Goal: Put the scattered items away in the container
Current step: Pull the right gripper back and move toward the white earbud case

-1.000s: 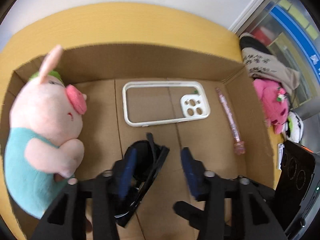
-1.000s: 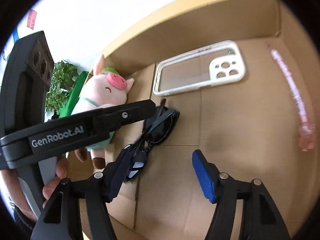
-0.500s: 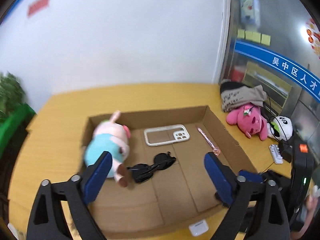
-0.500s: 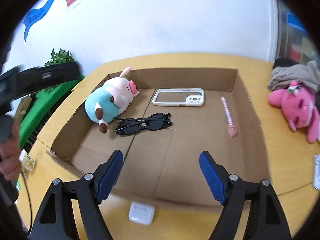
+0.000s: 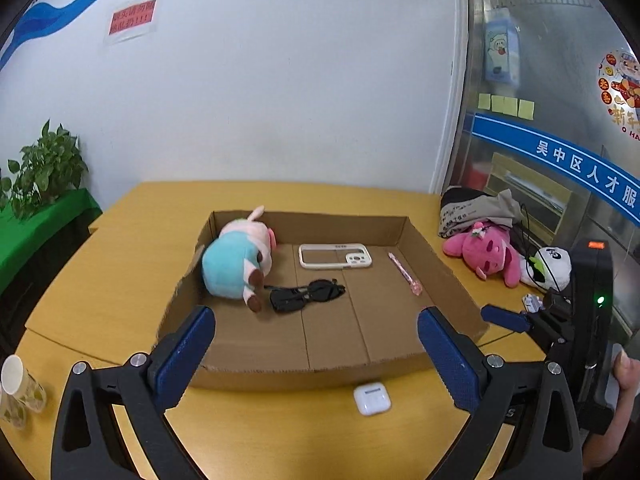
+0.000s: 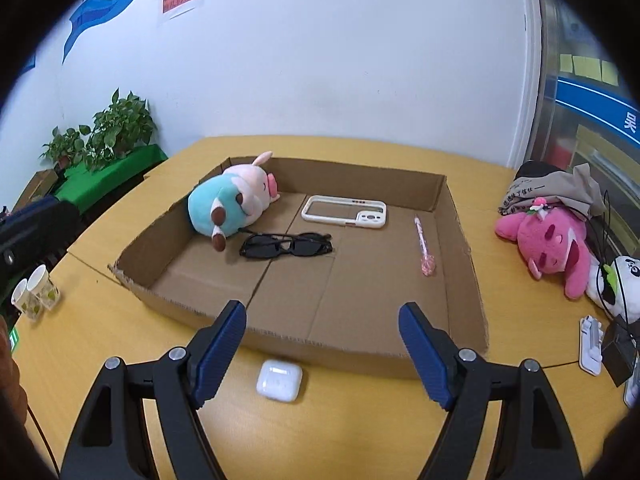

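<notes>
A shallow cardboard box point(image 5: 448, 272) point(image 6: 460, 240) lies on the yellow table. Inside it are a pig plush point(image 5: 236, 260) point(image 6: 228, 200), black sunglasses point(image 5: 306, 295) point(image 6: 286, 246), a white phone case point(image 5: 335, 256) point(image 6: 344, 212) and a pink pen point(image 5: 405, 267) point(image 6: 423, 246). A white earbud case point(image 5: 372, 399) point(image 6: 279, 380) sits on the table in front of the box. My left gripper point(image 5: 316, 358) and right gripper point(image 6: 322, 354) are both open and empty, held back above the table's front, near the earbud case.
A pink plush point(image 5: 484, 250) point(image 6: 552, 240), a panda toy point(image 5: 550, 266) and a bundle of cloth point(image 5: 476, 206) lie right of the box. Paper cups point(image 6: 34, 292) stand at the left edge. A potted plant point(image 6: 116, 128) stands on a green stand beyond.
Both grippers pulled up and back out of the box. The left gripper let go of the sunglasses, which now lie in the box. The earbud case came into view.
</notes>
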Demonstrator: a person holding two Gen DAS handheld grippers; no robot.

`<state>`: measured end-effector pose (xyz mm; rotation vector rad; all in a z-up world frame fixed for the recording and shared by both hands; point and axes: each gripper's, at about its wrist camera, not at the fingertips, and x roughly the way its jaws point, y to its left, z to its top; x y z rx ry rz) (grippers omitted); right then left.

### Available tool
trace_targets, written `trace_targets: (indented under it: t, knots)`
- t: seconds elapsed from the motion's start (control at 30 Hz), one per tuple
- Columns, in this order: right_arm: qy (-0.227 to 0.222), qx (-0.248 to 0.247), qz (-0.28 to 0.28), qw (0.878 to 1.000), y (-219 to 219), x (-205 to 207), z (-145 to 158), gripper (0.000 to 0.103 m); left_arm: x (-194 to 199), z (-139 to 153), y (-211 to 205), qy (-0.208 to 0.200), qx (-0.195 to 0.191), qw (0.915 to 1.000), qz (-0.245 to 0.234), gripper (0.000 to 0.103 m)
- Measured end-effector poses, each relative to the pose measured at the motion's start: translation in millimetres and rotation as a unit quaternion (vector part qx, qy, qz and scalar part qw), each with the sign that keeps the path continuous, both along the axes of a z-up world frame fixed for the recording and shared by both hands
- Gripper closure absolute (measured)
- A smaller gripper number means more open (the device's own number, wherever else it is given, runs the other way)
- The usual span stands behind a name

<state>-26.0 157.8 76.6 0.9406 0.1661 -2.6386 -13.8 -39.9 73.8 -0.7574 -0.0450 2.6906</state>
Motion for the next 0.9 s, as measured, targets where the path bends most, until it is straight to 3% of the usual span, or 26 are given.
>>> trace_targets:
  t: [0.5, 0.9]
  knots:
    - [-0.004, -0.011, -0.012, 1.0, 23, 2, -6, 0.024, -3, -16, 23, -0.021, -0.011, 0.9997, -0.011, 0.0]
    - [-0.023, -0.01, -0.01, 1.0, 20, -7, -21, 0.024, -16, -34, 23, -0.06, -0.004, 0.998, -0.016, 0.0]
